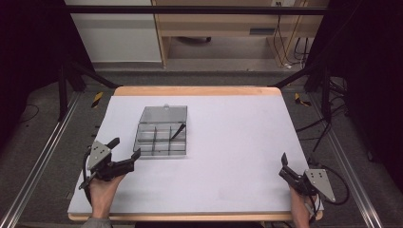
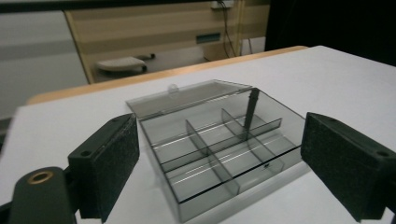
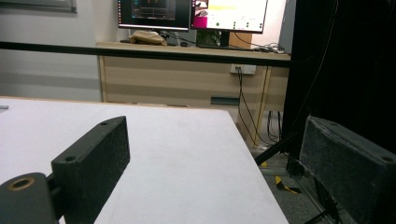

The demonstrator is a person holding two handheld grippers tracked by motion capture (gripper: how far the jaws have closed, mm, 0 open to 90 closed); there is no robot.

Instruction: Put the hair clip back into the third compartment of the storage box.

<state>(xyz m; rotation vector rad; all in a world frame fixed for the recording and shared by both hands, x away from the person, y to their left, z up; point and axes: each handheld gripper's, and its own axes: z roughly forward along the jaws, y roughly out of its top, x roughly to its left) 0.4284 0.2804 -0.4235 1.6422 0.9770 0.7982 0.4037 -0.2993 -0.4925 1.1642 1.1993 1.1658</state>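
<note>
A clear grey compartment box [image 1: 160, 138] lies on the white table [image 1: 237, 156] left of centre, its lid [image 1: 164, 114] folded open toward the far side. A thin dark stick [image 1: 178, 130] leans in its far right compartment, also visible in the left gripper view as the dark stick [image 2: 251, 110]. My left gripper [image 1: 126, 147] stands open just left of the box's near corner, nothing between its pads. In the left gripper view the box [image 2: 219, 144] lies ahead between the spread pads [image 2: 114, 163]. My right gripper [image 1: 284, 167] stands open and empty at the near right edge.
The table's wooden far edge [image 1: 195, 90] and right edge [image 3: 252, 168] drop off to the floor. Black frame posts [image 1: 64, 90] stand at the far corners. A desk with monitors [image 3: 191, 14] stands beyond the table.
</note>
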